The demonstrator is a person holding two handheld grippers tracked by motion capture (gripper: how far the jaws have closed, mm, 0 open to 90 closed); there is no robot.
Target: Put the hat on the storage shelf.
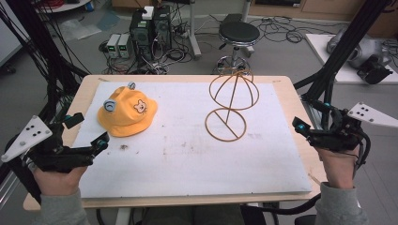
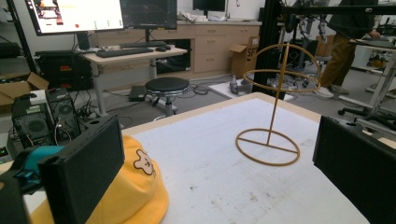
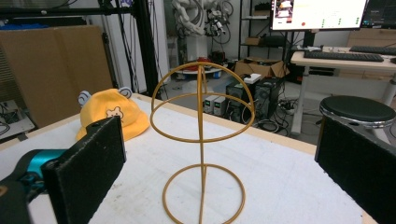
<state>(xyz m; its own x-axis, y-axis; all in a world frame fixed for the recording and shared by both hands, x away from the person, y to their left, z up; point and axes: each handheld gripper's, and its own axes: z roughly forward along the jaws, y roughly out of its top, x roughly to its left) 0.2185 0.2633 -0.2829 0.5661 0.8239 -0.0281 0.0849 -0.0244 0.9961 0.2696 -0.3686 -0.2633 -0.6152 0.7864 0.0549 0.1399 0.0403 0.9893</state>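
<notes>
Yellow hat [image 1: 126, 112]: soft, light cloth, table's left; pinch the brim.
Wire stand [image 1: 230, 104]: stiff, tippy, centre-right.
Left gripper [image 1: 96, 145]: wide, empty.
Right gripper [image 1: 300, 126]: wide, empty.

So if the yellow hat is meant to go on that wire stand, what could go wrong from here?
1. The wire stand is thin, tall and light-looking, resting on one ring base; a push from the hat could tip or slide it.
2. The hat is soft, so the open left gripper beside its brim may pinch only one layer and let it sag or slip.
3. The right gripper sits off the table's edge, too far to steady the stand.
</notes>
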